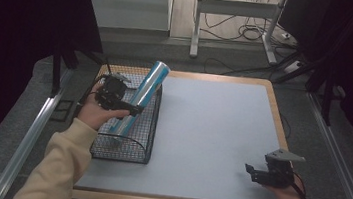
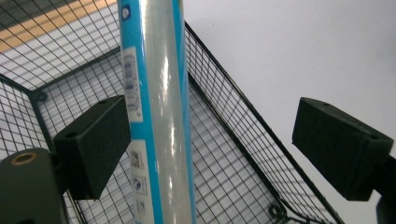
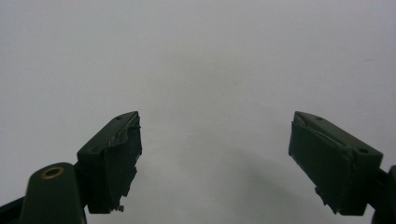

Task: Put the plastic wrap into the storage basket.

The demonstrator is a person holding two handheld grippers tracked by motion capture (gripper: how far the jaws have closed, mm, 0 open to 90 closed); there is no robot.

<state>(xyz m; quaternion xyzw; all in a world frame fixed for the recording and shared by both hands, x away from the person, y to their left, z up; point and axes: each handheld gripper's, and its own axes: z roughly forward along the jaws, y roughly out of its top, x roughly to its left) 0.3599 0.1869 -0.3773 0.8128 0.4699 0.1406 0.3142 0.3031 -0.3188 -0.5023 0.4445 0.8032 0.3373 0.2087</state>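
Tabletop basket [image 1: 144, 152], glossy blue roll [image 1: 143, 96]

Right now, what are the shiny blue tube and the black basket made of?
The tube looks like a roll wrapped in glossy plastic film: light glints along it, and a printed label with a barcode shows. What lies under the wrap I cannot tell. The basket looks like thin metal wire with a dark coating, woven in a fine grid.
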